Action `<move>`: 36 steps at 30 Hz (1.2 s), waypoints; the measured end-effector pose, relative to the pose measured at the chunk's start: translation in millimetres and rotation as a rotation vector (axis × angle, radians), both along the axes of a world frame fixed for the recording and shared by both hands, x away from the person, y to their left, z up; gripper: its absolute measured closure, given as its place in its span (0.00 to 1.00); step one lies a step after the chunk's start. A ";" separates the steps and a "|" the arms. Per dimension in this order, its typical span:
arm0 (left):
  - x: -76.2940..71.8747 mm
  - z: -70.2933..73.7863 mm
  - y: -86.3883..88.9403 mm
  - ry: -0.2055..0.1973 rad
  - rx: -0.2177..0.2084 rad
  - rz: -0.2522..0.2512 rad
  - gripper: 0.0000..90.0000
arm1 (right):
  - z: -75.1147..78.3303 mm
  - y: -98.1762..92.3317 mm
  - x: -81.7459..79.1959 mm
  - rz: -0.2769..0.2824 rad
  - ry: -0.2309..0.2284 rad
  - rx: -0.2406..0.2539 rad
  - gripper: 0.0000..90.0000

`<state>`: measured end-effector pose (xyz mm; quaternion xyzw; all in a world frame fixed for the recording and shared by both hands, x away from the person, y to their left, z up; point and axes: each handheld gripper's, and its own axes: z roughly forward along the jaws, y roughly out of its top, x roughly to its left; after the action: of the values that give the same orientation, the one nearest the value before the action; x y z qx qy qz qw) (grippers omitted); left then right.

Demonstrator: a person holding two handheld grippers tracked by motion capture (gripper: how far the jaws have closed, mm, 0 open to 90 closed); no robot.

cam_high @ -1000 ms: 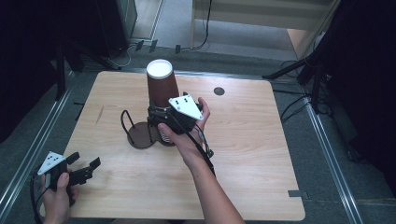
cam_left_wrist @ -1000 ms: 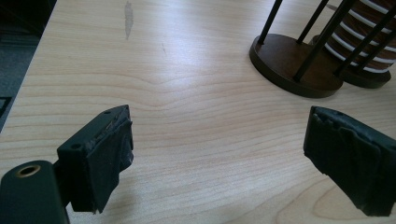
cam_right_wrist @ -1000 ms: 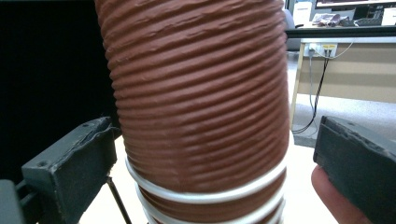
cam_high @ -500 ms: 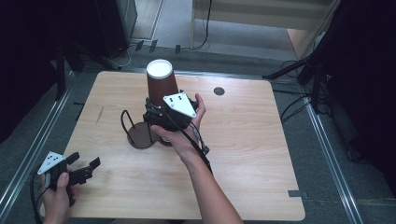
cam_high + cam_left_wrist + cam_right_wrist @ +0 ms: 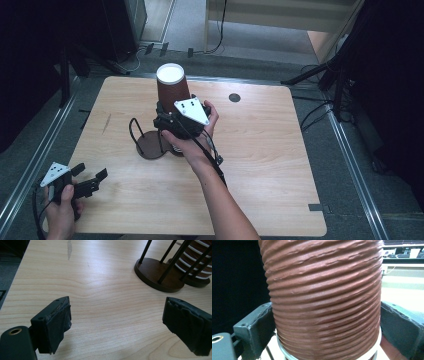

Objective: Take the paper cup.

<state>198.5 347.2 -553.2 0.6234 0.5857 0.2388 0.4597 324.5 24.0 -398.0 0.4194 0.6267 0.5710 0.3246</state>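
1. Toward the far middle of the table (image 5: 260, 165), the ribbed brown cup (image 5: 172, 90) stands upright on a stack of cups sitting in a wire cup holder (image 5: 150, 145), its white-lined mouth facing up.
2. Up close in the right gripper view, the cup's corrugated wall (image 5: 324, 297) sits between my two jaws; the left pad (image 5: 259, 327) lies against it and the right pad (image 5: 404, 327) sits at its other flank. I read this as my right gripper (image 5: 170, 122) gripping the cup low on its body, just above the white rim of the next cup down.
3. Just left of the stack, the holder's dark round base and thin black rods stand on bare wood.
4. At the near left corner, my left gripper (image 5: 92, 182) rests low over the table with its jaws apart and nothing between them, well apart from the holder.
5. The step in hand, as I judge it, is pulling the top cup off the stack.
6. The next move calls for a straight upward lift, firm but not crushing, so the cup below stays put; my left gripper could steady the holder.
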 end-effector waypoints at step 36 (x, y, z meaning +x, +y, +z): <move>0.9 -0.1 -0.8 0.002 0.000 0.000 0.10 | 21.1 5.6 2.9 -0.030 -0.086 0.015 0.12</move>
<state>199.4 346.4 -553.3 0.6238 0.5861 0.2382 0.4590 327.4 29.6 -376.9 0.4064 0.6017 0.5879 0.3567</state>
